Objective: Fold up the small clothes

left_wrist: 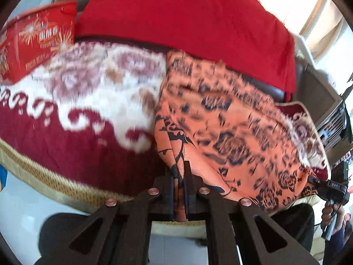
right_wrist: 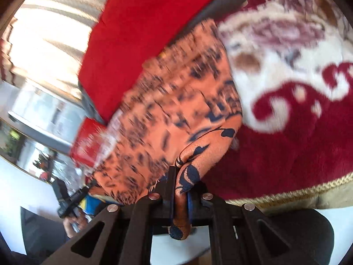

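An orange garment with a dark blue flower print lies spread over a dark red and cream patterned blanket. My left gripper is shut on a bunched near edge of the garment. My right gripper is shut on another bunched edge of the same garment, and a fold of cloth hangs out behind its pads. In the left wrist view the right gripper shows at the far right, clamped on the cloth's corner. Both views are motion-blurred.
A bright red cushion or cover lies behind the garment. A red printed package stands at the back left. The blanket has a gold braided border along its near edge, with white floor below. A dark speaker-like box stands at right.
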{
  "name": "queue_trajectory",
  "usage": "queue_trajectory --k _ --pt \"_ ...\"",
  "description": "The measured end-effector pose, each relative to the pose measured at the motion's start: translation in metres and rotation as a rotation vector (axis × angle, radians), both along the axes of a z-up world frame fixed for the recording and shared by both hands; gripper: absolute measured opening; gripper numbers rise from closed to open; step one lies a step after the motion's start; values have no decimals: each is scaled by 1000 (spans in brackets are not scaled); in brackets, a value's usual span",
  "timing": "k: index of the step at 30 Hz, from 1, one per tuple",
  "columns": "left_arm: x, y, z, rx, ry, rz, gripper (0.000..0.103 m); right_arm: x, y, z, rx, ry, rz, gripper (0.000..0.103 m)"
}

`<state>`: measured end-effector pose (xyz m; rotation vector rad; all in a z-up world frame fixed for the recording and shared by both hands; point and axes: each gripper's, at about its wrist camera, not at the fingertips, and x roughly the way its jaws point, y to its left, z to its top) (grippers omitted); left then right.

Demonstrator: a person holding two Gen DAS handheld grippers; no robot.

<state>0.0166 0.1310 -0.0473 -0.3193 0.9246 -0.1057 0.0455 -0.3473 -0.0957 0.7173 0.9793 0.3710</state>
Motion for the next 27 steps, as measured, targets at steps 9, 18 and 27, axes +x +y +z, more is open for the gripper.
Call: queue_trajectory --k 9,18,27 --pt "20 -1 -1 24 7 -20 7 5 -8 -6 96 2 -57 8" --pt "23 8 -31 52 92 13 6 14 -15 -23 107 28 -84 8" --pt "40 1 -29 93 108 -51 6 25 -15 -19 68 35 -70 8"
